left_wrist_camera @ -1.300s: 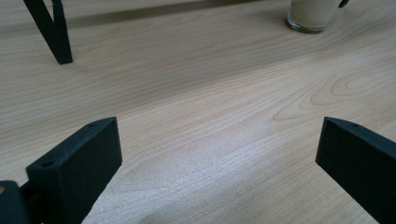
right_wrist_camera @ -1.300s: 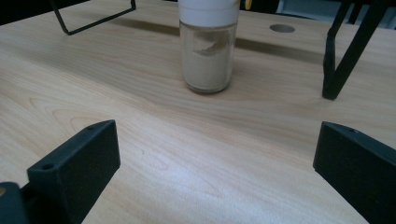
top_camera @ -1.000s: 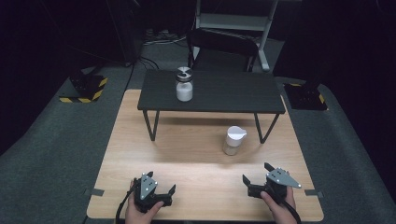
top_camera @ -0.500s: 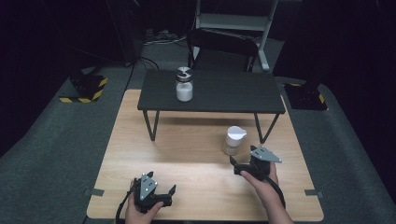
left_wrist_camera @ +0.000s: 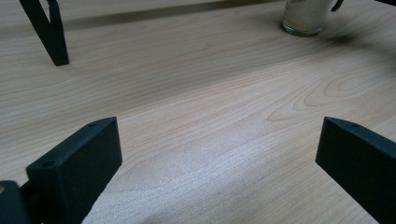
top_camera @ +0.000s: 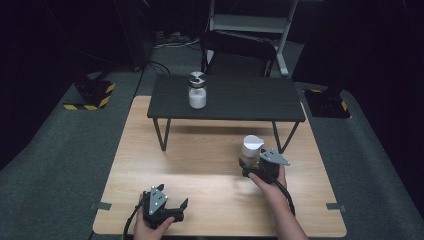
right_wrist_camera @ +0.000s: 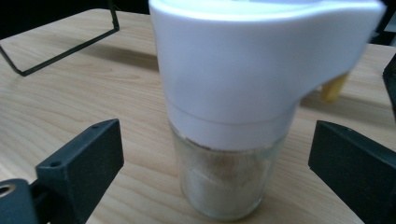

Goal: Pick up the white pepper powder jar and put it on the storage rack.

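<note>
The approach to a grasp is judged to be in hand; the right gripper [top_camera: 250, 167] is held just before the glass shaker [top_camera: 251, 146] near the right edge of the table [top_camera: 200, 165], its jaws apart, lately closing, not touching it; the left gripper [top_camera: 177, 207] is rested open; next, a further advance and a squeeze below the white lid [right_wrist_camera: 261, 60] are called for.
</note>
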### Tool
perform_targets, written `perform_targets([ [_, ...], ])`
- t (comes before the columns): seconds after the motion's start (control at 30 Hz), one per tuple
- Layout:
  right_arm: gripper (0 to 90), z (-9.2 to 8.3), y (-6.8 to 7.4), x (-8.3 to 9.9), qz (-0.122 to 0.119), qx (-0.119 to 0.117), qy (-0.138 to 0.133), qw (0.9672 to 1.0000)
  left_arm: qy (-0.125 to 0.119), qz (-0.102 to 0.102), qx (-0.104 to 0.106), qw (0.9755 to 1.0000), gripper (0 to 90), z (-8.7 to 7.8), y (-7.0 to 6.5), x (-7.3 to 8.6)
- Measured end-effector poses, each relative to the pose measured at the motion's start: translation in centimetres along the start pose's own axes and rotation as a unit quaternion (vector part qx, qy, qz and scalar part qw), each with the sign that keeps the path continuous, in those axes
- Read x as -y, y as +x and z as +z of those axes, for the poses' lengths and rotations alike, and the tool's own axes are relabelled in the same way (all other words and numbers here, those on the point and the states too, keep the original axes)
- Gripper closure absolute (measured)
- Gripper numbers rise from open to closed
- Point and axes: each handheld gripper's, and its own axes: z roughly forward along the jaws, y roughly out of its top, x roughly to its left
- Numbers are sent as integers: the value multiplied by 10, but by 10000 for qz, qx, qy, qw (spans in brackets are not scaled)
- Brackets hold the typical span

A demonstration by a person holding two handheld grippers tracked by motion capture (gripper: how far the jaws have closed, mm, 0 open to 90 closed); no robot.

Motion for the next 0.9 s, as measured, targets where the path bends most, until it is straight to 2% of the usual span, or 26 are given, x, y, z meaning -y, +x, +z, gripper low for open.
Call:
perform_targets([
  [0.1,73,4,1,0,6,43,-30,10000,-1,-5,2,10000,8,0,0,0],
  [0.27,159,12,10,5,7,259,-182,9995,-14,-34,14,10000,8,0,1,0],
  [0.43,211,16,15,8,91,320,-284,9990,-21,-34,13,10000,8,-1,1,0],
  [0.6,272,20,23,7,6,506,-328,9982,-15,-35,9,10000,8,-1,1,0],
  [0.67,305,20,24,7,118,551,-364,9977,-14,-34,12,10000,8,-1,1,0],
  [0.9,308,21,26,9,151,595,-418,9972,5,6,-7,10000,8,-1,0,0],
])
